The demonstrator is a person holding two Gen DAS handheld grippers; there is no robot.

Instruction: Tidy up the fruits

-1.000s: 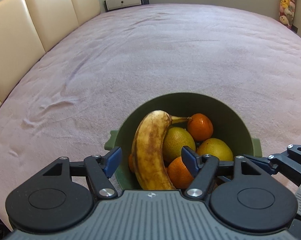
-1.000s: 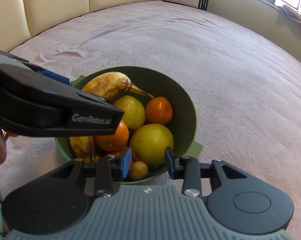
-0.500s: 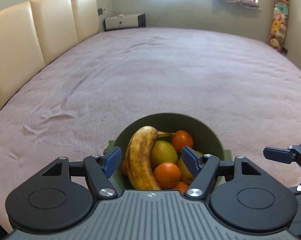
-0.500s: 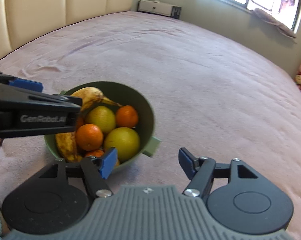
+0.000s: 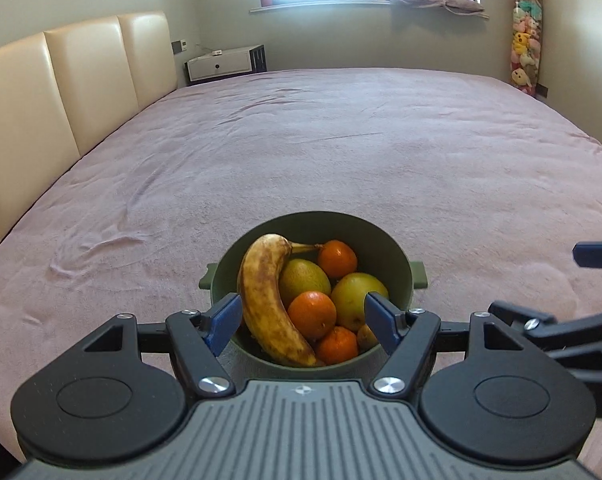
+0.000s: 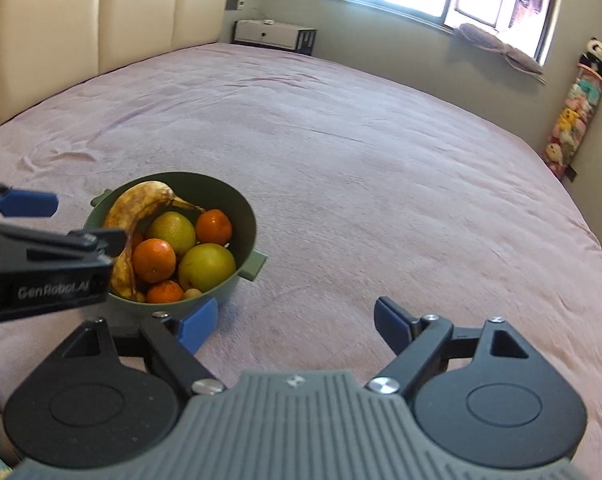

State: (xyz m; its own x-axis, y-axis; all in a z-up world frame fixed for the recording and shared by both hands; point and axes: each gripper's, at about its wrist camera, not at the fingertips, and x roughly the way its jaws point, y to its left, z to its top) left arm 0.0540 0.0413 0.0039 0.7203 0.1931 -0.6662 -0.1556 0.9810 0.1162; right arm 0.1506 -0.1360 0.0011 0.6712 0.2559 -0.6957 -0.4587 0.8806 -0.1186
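Observation:
A green bowl (image 5: 397, 256) (image 6: 245, 212) sits on the pink bedspread, filled with a spotted banana (image 5: 261, 300) (image 6: 141, 204), oranges (image 5: 312, 314) (image 6: 153, 255), yellow-green pears (image 5: 355, 294) (image 6: 207, 266) and a small brown fruit (image 6: 192, 294). My left gripper (image 5: 303, 320) hovers open above and short of the bowl, nothing pressed between its blue pads. My right gripper (image 6: 287, 324) is off to the bowl's right over bare bedspread, its jaws opening wide and empty. Each gripper shows at the edge of the other's view.
The bedspread (image 5: 341, 140) stretches wide beyond the bowl. A cream padded headboard (image 5: 61, 88) runs along the left. A white bedside cabinet (image 5: 225, 64), a window and a hanging rack of plush toys (image 5: 523, 48) lie at the far walls.
Both grippers have pulled up and back from the bowl, which now looks smaller. The right gripper's jaws spread from narrow to wide and swung off to the bowl's right.

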